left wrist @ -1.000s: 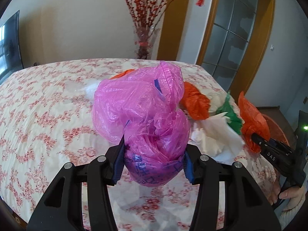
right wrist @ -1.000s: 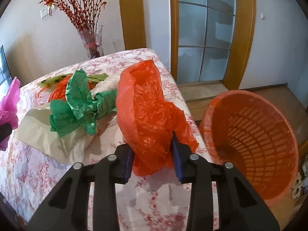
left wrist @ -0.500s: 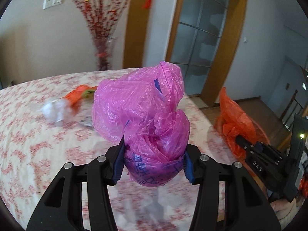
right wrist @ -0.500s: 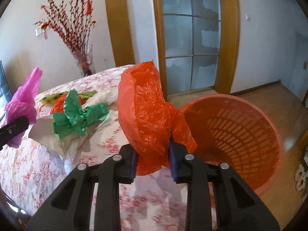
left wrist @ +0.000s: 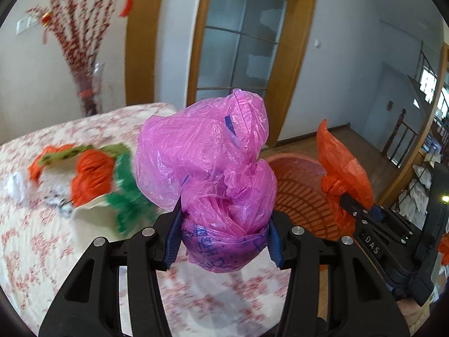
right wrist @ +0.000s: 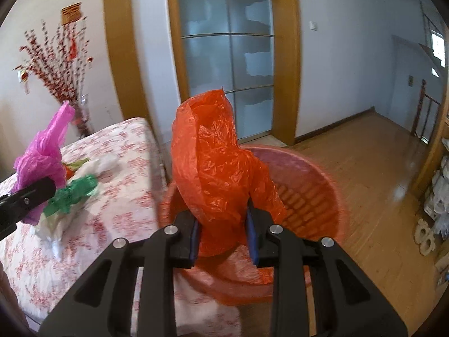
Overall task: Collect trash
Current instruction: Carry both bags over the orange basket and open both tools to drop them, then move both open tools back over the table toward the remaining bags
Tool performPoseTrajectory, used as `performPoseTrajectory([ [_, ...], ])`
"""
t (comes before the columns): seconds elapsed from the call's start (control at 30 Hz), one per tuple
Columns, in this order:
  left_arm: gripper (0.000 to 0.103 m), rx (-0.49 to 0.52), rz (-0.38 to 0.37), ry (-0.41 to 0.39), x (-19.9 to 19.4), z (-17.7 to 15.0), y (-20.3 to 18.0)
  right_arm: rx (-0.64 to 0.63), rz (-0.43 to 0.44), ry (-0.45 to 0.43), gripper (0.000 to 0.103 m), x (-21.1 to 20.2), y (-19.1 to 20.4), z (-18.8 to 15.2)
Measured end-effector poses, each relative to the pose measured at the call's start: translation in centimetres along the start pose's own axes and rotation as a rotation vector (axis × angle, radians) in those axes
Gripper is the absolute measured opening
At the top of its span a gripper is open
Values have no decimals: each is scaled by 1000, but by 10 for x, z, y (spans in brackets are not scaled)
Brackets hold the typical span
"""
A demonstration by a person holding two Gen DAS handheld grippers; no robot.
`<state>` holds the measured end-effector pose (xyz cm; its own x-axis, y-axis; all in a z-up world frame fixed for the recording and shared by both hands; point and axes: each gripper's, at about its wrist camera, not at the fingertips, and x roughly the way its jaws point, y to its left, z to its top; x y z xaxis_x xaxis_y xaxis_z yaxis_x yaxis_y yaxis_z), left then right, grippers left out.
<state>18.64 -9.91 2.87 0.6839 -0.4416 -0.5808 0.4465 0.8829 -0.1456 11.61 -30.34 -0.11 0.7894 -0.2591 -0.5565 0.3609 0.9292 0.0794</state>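
Beside the floral bed (right wrist: 118, 196) stands the basket (right wrist: 317, 185), right under your right gripper (right wrist: 223, 231), which pinches the orange bag (right wrist: 216, 163). Your left gripper (left wrist: 223, 241) clamps the pink bag (left wrist: 207, 163) beside it. Light plastic may drift past the rim if released high.

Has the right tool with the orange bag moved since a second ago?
Yes. The right tool, shut on the orange bag, has swung away from the table and now sits over the orange basket.
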Motion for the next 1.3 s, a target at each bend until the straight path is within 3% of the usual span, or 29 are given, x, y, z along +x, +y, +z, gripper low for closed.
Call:
performPoseTrajectory([
  [0.43,50,84,-137,79,55,3,-60,69,-64,9,27,16,-50,4],
  [0.77,51,106,-181,120,81,0,-88,110,-69,23,28,34,-67,3],
  [1.03,71,102,-162,143,96,-4,-92,149,-70,21,48,44,-80,7],
  [1.3,76,84,-106,153,88,-12,-75,147,-103,29,61,41,-86,-2],
])
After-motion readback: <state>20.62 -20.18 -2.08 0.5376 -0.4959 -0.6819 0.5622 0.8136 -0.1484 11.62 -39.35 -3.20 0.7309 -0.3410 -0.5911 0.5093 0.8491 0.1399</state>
